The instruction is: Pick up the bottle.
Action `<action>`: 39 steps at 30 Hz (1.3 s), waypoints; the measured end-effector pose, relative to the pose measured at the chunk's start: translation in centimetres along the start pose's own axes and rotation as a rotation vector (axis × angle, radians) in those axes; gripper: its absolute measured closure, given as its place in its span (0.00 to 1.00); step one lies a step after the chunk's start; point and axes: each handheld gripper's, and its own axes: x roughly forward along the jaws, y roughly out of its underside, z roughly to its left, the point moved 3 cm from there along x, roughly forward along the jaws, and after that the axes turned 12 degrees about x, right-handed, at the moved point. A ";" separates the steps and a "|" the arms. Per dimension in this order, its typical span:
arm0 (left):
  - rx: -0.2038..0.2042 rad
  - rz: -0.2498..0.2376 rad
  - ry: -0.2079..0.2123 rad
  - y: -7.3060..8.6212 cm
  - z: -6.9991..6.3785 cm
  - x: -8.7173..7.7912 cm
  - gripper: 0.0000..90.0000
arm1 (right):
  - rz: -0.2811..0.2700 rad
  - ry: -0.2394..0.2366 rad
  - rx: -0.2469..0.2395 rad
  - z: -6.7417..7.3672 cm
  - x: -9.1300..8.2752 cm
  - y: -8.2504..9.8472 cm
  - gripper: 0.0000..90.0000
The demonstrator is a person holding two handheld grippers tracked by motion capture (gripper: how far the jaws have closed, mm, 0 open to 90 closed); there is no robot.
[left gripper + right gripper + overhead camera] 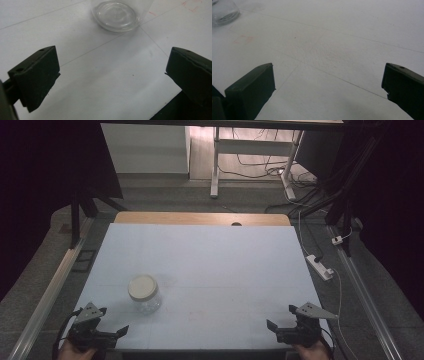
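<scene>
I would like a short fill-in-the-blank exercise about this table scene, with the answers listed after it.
1. The clear jar wears a cream-coloured ____ on top.
2. The jar stands nearer to the ____ hand-held gripper than to the other.
3. The jaws of the right hand-held gripper stand ____, with nothing between them.
4. The jar rests on a ____ table surface.

Answers: lid; left; open; white

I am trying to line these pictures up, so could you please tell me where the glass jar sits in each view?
High view: the jar stands left of centre on the table, ahead of the left gripper.
Left gripper view: its clear base is at top centre, beyond the open jaws.
Right gripper view: it is in the top left corner, cut by the edge.
Shared landmark: the faint red marks on the table beside the jar.
</scene>
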 end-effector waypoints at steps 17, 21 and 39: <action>-0.009 0.006 -0.005 0.0 0.0 0.1 0.00 | 0.035 -0.017 -0.020 0.4 0.1 0.1 0.00; -0.013 0.008 -0.002 0.0 0.1 0.0 0.00 | 0.037 -0.022 -0.016 0.4 0.1 0.1 0.00; 0.032 -0.096 0.072 -1.2 0.5 0.0 0.00 | 0.051 -0.027 -0.011 0.3 0.3 0.1 0.00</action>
